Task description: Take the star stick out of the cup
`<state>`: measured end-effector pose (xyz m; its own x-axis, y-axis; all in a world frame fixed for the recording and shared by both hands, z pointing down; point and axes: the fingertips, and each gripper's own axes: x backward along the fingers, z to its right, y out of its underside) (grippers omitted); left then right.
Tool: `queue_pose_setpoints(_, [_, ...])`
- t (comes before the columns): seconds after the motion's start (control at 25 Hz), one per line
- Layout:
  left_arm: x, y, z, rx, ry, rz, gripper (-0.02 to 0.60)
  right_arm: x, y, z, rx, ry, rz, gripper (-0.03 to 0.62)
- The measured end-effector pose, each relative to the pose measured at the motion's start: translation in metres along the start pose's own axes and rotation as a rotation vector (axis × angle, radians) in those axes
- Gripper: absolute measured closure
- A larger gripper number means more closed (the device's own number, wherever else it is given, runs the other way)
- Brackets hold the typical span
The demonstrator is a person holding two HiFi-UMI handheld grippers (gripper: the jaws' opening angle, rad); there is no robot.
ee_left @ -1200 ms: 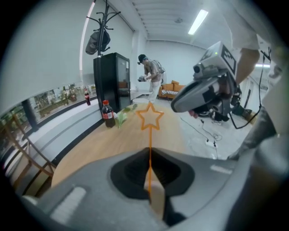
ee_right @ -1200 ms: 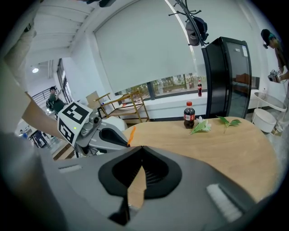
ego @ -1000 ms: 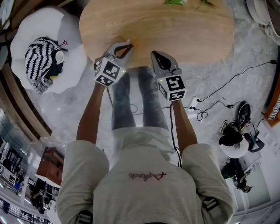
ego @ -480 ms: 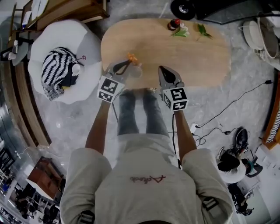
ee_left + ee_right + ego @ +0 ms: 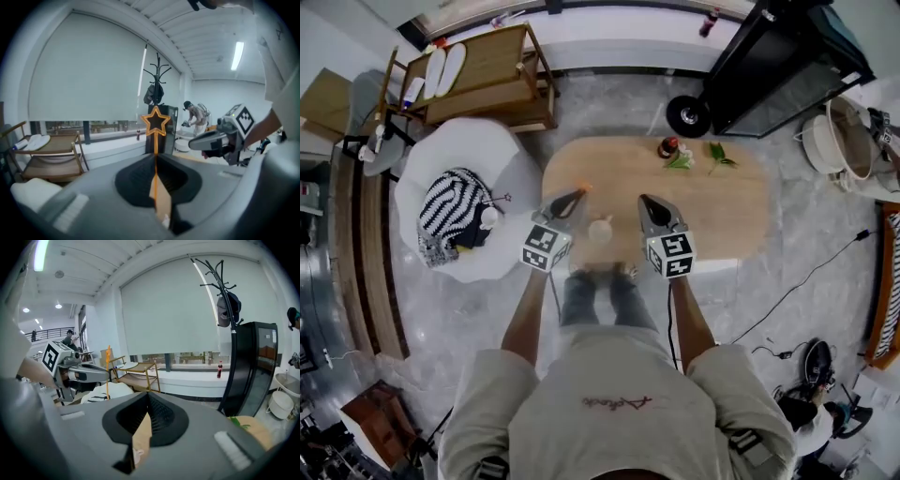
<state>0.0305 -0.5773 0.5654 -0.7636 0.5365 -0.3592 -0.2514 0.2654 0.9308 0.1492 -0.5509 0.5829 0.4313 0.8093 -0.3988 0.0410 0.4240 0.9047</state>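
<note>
My left gripper (image 5: 577,195) is shut on the thin stem of the orange star stick (image 5: 155,121). The star stands upright above the jaws in the left gripper view, well clear of the table. In the head view the small pale cup (image 5: 600,230) stands on the wooden table (image 5: 722,216) between my two grippers, below and to the right of the stick's tip (image 5: 582,188). My right gripper (image 5: 646,201) hovers to the right of the cup, shut with nothing in it. The right gripper view shows the left gripper (image 5: 75,370) holding the stick (image 5: 108,369) upright.
A dark bottle (image 5: 668,147) and green leaves (image 5: 713,155) lie at the table's far edge. A white beanbag (image 5: 459,159) with a striped cushion (image 5: 450,211) sits left of the table. A wooden cart (image 5: 478,80) and a black cabinet (image 5: 778,66) stand beyond.
The head view has pulled back from the table, which looks smaller. Both grippers have lifted from the tabletop, and the star stick has risen with the left gripper, away from the cup.
</note>
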Motion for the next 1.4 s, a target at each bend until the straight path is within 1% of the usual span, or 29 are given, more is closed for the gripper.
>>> queue_pose_setpoints(0.12, [0.014, -0.035, 0.002, 0.002, -0.005, 0.039, 0.572, 0.007, -0.038, -0.004, 0.024, -0.008, 0.046, 0.589])
queue_pose_setpoints(0.32, [0.035, -0.093, -0.002, -0.001, -0.034, 0.113, 0.572, 0.018, -0.102, -0.011, 0.072, -0.020, 0.126, 0.589])
queue_pose_setpoints(0.64, [0.059, -0.161, -0.007, -0.035, -0.064, 0.194, 0.572, 0.039, -0.175, -0.024, 0.130, -0.026, 0.217, 0.589])
queue_pose_setpoints(0.84, [0.065, -0.193, -0.012, -0.068, -0.075, 0.243, 0.572, 0.046, -0.202, -0.022, 0.155, -0.017, 0.255, 0.589])
queue_pose_setpoints(0.92, [0.066, -0.201, -0.011, -0.076, -0.079, 0.257, 0.572, 0.049, -0.209, -0.021, 0.160, -0.011, 0.266, 0.589])
queue_pose_setpoints(1.2, [0.063, -0.210, -0.007, -0.080, -0.076, 0.263, 0.572, 0.055, -0.213, -0.014, 0.145, -0.003, 0.274, 0.589])
queue_pose_setpoints(1.4, [0.058, -0.214, -0.006, -0.113, -0.082, 0.245, 0.572, 0.051, -0.210, -0.010, 0.133, -0.015, 0.270, 0.589])
